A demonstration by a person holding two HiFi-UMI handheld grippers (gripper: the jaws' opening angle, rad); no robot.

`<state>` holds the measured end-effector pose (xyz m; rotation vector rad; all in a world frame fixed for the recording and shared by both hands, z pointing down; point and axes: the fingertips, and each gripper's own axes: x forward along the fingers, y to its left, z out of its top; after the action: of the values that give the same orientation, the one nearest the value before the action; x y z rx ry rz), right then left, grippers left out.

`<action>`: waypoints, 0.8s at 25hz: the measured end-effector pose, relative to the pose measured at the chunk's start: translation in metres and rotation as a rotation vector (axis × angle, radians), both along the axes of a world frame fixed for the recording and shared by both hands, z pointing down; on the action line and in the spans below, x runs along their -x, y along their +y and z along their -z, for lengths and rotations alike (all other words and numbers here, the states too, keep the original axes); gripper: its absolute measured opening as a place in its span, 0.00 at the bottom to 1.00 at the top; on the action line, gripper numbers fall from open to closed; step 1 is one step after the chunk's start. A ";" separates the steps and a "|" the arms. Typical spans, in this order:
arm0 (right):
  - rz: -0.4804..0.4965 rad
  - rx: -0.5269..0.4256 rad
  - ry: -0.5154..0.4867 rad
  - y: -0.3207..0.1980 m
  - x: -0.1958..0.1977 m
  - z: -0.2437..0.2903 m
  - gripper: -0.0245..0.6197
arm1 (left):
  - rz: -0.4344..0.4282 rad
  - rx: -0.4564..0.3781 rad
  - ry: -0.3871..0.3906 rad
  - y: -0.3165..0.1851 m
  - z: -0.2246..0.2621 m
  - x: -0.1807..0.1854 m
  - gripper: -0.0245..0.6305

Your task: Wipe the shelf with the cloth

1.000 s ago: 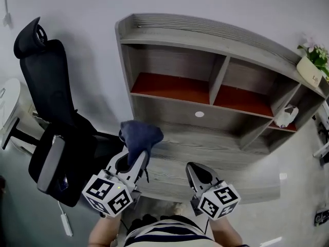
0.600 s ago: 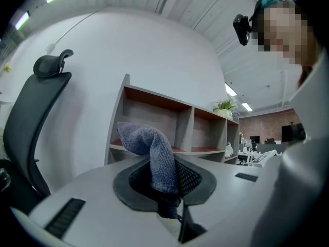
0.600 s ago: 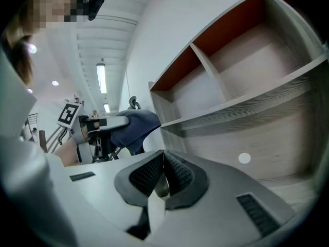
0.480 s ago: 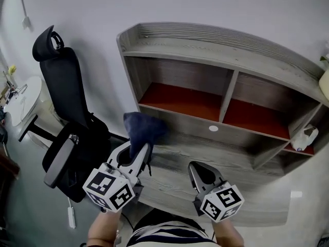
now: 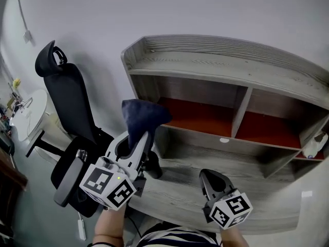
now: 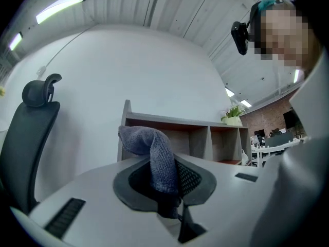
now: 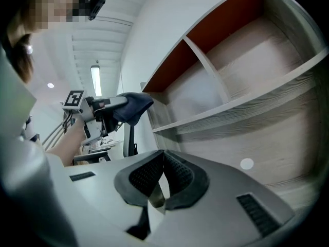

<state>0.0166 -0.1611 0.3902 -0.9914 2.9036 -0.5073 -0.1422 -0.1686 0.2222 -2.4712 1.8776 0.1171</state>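
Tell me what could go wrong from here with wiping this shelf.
1. The left hand-held gripper pinches the cloth by one end only. The loose bunch above the jaws may pull out or fold under when pressed against the shelf.
2. The office chair stands close beside the shelf's left end, so the person's left arm could bump it during a sweep.

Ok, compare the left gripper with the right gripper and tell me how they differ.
The left gripper is shut on the dark blue cloth; the right gripper is shut on nothing. The left gripper reaches forward to the left end of the shelf unit, while the right gripper sits further back over the desktop. Both have the same grey build with a marker cube.
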 end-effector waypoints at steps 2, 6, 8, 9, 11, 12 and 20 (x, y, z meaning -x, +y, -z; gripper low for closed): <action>-0.010 -0.015 0.005 -0.004 0.005 0.006 0.08 | -0.003 -0.028 -0.014 -0.003 0.013 0.009 0.14; -0.031 -0.044 0.003 -0.015 0.013 0.020 0.08 | -0.019 -0.071 -0.035 -0.014 0.031 0.021 0.14; -0.029 -0.064 0.011 -0.017 0.019 0.028 0.08 | -0.031 -0.089 -0.034 -0.018 0.039 0.026 0.14; -0.024 -0.077 0.017 -0.017 0.023 0.032 0.08 | -0.036 -0.099 -0.033 -0.020 0.043 0.028 0.14; -0.015 -0.099 0.032 -0.018 0.030 0.038 0.08 | -0.046 -0.118 -0.028 -0.023 0.051 0.032 0.14; -0.011 -0.106 0.040 -0.019 0.033 0.040 0.08 | -0.051 -0.125 -0.025 -0.025 0.054 0.034 0.14; -0.005 -0.095 0.091 -0.021 0.046 0.035 0.08 | -0.026 -0.098 0.030 -0.061 0.053 0.061 0.14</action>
<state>-0.0297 -0.1820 0.3548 -1.0357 2.9717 -0.3292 -0.2037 -0.2293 0.1687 -2.4424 1.8047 0.2420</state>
